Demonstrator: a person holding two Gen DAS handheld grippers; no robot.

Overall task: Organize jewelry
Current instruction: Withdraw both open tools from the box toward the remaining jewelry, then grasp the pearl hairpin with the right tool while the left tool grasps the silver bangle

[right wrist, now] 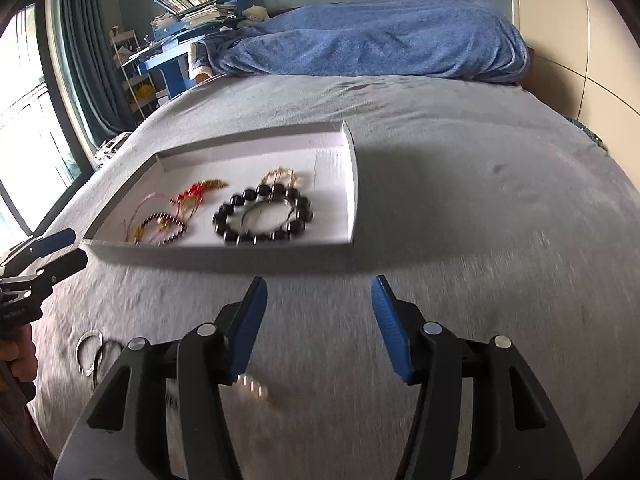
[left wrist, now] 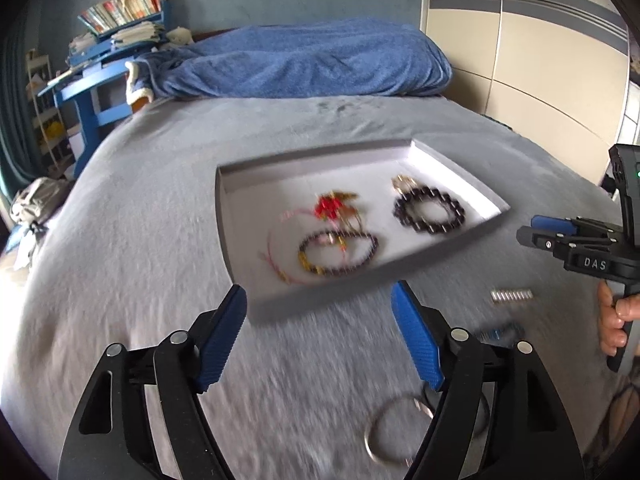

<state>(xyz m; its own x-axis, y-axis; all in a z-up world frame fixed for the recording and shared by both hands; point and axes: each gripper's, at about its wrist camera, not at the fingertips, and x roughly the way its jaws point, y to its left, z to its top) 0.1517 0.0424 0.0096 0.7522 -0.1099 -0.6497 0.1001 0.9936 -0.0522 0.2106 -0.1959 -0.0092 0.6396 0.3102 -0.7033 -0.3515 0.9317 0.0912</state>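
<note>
Both the left gripper (left wrist: pixel 318 308) and the right gripper (right wrist: pixel 318 300) stand open and empty. Ahead of them, the white tray (right wrist: pixel 352 184) already holds three bracelets; silver rings (left wrist: pixel 394 430) under the left gripper remain on the bed.

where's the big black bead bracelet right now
The black bead bracelet lies flat in the white tray on the grey bed, in its right half as the right wrist view shows it, beside the red tasselled piece.
</note>
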